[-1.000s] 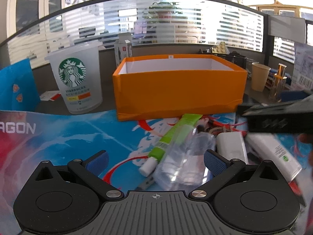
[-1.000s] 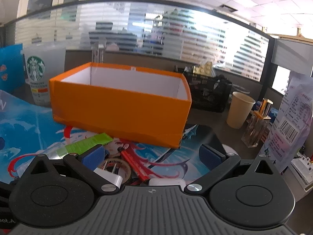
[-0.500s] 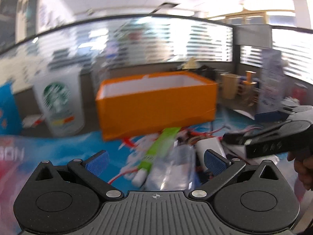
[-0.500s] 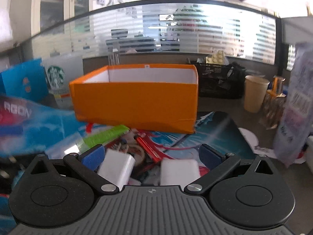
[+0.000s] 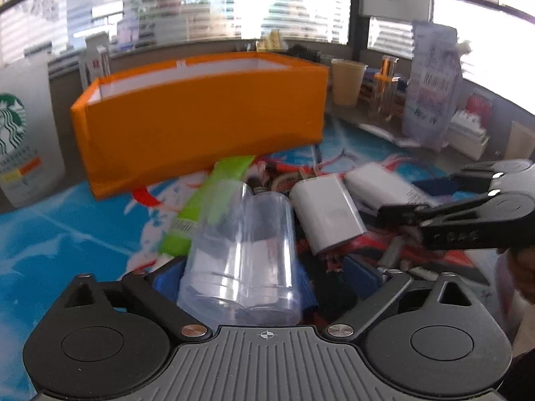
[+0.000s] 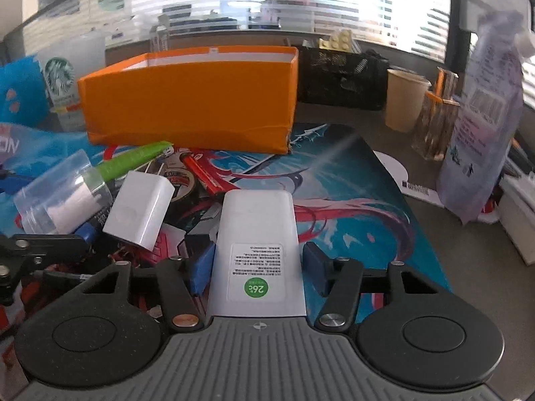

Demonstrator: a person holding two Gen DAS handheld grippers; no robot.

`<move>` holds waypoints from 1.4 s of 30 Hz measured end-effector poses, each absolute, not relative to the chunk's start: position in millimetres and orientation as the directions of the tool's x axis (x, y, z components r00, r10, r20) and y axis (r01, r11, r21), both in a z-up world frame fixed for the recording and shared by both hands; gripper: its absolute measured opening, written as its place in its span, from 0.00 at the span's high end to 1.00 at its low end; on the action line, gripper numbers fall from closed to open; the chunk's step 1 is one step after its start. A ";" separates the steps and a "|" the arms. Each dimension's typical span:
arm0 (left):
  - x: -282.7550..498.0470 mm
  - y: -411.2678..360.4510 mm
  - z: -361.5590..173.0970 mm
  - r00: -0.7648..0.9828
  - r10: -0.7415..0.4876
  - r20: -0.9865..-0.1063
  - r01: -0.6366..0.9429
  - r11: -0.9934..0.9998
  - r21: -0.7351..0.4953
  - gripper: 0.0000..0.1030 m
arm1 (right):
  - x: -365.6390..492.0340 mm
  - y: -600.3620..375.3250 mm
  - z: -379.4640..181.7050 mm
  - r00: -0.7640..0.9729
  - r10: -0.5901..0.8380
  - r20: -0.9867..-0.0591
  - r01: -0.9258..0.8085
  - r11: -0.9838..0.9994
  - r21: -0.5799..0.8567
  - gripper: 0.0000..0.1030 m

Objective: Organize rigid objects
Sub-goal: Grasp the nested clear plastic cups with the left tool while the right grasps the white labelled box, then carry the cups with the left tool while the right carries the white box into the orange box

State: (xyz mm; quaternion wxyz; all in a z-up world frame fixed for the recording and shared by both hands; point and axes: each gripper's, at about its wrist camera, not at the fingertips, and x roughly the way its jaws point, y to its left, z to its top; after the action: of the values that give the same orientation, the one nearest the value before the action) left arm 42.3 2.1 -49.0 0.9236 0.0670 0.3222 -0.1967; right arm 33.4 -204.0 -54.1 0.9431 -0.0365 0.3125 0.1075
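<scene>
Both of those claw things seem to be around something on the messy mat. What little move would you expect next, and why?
Probably finishing both squeezes before lifting. The right gripper has its jaws closing around the flat white remote-like device, with a slight gap showing on one side. The left gripper is closing around the clear plastic cup lying on its side, still loosely. The empty orange cardboard box waits just behind.

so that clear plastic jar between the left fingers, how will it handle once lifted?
The clear plastic jar looks thin-walled and mostly empty, so probably light. It lies on its side, so it may roll if nudged. The smooth wall could slip as the left hand-held gripper closes.
</scene>
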 end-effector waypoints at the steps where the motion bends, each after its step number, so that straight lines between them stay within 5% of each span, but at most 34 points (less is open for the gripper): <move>1: 43.0 0.3 -52.1 0.721 -0.300 -0.625 0.397 0.918 0.018 0.23 | 34.9 -205.1 -54.6 0.780 0.183 -0.598 -0.223 0.975 0.007 0.42; 3: 45.8 4.5 -52.1 0.716 -0.326 -0.617 0.397 0.917 -0.024 0.44 | 36.8 -206.6 -54.8 0.780 0.186 -0.598 -0.225 0.974 0.009 0.40; 5: 48.0 10.5 -48.6 0.700 -0.352 -0.622 0.401 0.914 -0.066 0.44 | 36.3 -208.0 -55.1 0.784 0.194 -0.590 -0.228 0.974 0.017 0.50; 19: 52.2 39.5 -12.1 0.733 -0.371 -0.570 0.353 0.924 -0.148 0.44 | 41.2 -227.4 -30.7 0.798 0.288 -0.530 -0.219 0.957 0.191 0.51; 28: 57.2 41.4 12.5 0.757 -0.380 -0.532 0.369 0.920 -0.133 0.44 | 50.3 -224.2 -15.0 0.799 0.348 -0.491 -0.263 0.936 0.236 0.51; 42: 100.8 40.5 92.5 0.854 -0.327 -0.405 0.352 0.936 -0.013 0.44 | 92.0 -202.7 65.0 0.860 0.421 -0.287 -0.384 0.906 0.177 0.51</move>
State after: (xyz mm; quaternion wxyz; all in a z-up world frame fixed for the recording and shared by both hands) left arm 100.8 40.5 92.5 0.9623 0.0308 0.2046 -0.1764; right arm 92.0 -202.7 65.0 0.9628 0.0568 0.1615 0.2091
